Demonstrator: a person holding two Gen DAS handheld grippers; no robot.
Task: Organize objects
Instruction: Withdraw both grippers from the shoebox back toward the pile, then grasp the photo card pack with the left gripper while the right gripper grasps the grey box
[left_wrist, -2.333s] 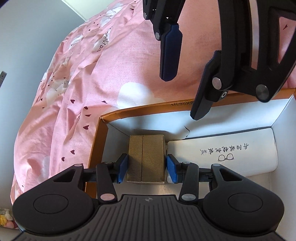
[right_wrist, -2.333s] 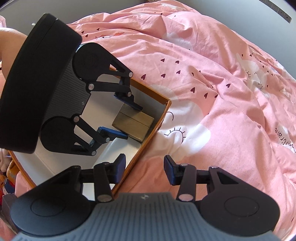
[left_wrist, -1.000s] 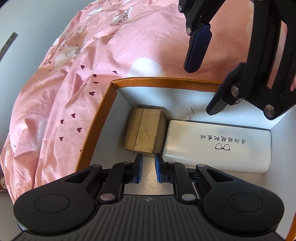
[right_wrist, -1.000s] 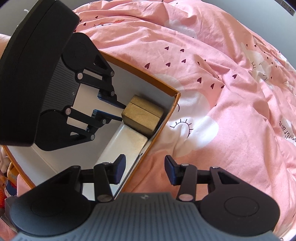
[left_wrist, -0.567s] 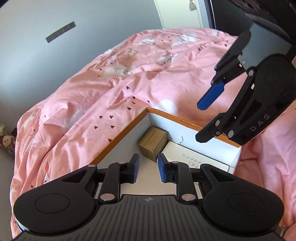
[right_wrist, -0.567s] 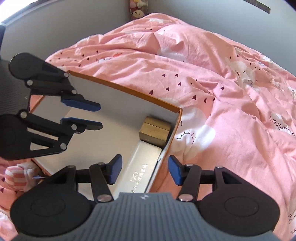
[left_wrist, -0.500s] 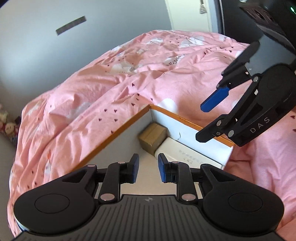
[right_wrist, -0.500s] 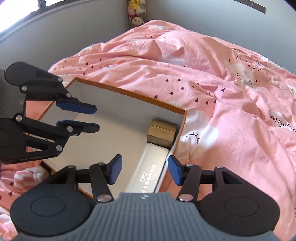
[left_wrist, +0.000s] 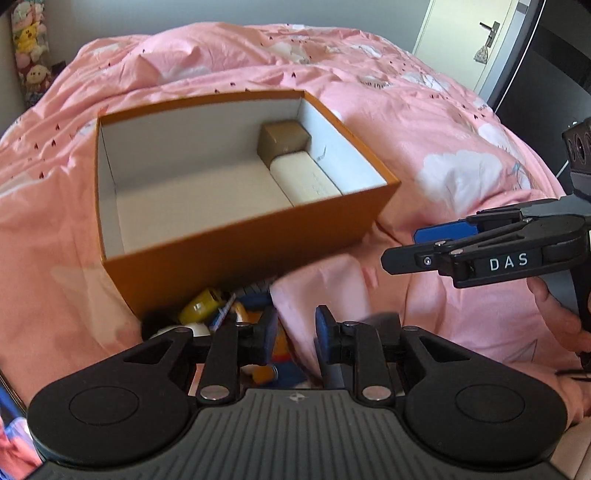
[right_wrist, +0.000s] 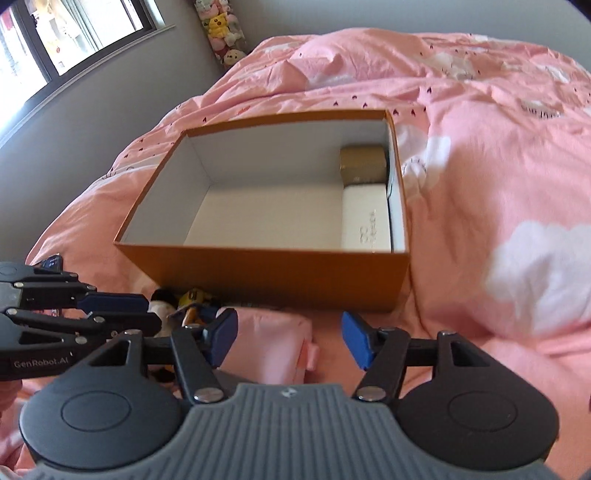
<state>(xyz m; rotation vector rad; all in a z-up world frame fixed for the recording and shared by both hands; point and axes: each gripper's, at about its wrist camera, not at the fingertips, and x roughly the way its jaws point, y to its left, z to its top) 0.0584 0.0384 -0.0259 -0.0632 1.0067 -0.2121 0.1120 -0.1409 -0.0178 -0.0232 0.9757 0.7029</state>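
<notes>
An orange cardboard box (left_wrist: 236, 251) (right_wrist: 258, 273) with a white inside sits on the pink bed. In its far right corner lie a small gold box (left_wrist: 284, 142) (right_wrist: 364, 164) and a white glasses case (left_wrist: 304, 179) (right_wrist: 365, 221). My left gripper (left_wrist: 295, 332) is nearly shut and empty, low in front of the box, above a pile of small toys (left_wrist: 207, 306) (right_wrist: 192, 299). My right gripper (right_wrist: 288, 338) is open and empty over a folded pink cloth (right_wrist: 269, 343) in front of the box; it also shows in the left wrist view (left_wrist: 439, 240).
The pink duvet (left_wrist: 443, 129) with hearts and clouds covers the bed. Plush toys (right_wrist: 221, 26) stand against the grey wall at the bed's far corner. A window (right_wrist: 55, 44) is at the left and a door (left_wrist: 476, 40) at the far right.
My left gripper let go of the gold box, closed and pulled back out of the box. Both grippers drew back and now sit low in front of the box.
</notes>
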